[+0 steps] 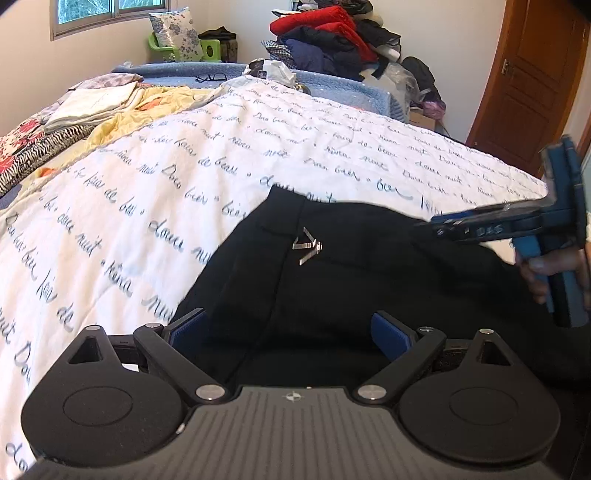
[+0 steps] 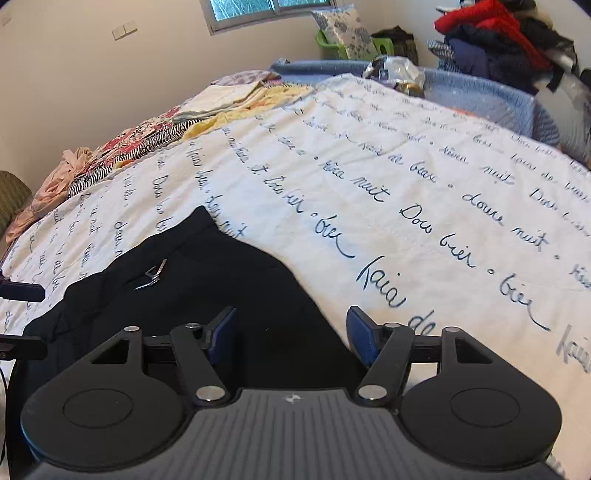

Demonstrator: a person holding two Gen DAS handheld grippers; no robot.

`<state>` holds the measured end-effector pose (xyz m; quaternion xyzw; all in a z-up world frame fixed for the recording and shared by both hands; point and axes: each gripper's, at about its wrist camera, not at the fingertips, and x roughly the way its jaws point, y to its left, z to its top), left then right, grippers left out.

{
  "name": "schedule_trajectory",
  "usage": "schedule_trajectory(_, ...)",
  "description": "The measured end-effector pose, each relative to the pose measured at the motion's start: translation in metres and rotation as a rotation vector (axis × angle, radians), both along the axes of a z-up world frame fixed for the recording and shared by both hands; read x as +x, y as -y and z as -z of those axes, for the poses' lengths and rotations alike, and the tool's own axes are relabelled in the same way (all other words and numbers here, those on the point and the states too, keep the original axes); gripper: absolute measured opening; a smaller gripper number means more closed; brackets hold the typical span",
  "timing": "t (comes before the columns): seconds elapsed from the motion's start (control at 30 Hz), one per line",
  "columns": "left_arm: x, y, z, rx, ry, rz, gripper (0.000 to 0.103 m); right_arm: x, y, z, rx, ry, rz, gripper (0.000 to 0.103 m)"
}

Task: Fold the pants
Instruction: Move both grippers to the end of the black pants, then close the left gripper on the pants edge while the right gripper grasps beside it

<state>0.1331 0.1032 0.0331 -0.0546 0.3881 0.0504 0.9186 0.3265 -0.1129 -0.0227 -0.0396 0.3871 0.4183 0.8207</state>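
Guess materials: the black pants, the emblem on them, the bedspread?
Pants: matte black woven fabric, likely; soft folds, visible seams. Emblem: shiny silver, looks metal, maybe plated plastic. Bedspread: white quilted cloth, probably cotton; stitch lines, printed script.

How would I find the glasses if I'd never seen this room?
Start at the big white quilt covered in blue handwriting. Go to its far end, where a blue blanket runs across below the window. The glasses lie on that blue strip: thin black frames, the only small hard thing there, left of a crumpled bag.
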Motion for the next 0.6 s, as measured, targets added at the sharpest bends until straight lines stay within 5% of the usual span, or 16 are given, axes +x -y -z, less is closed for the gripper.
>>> schedule_trajectory(0.2, 0.041, 0.001, -0.008, -0.012, -0.01, 0.012, 0.095, -0.002, -0.013, 0.003, -0.014, 0.018, -0.072, 0.011)
schedule_trajectory(0.6, 0.092, -0.049, 0.0, -0.478, -0.051, -0.095, 0.093, -0.187, -0.063, -0.019, -0.348, 0.691, -0.27, 0.009)
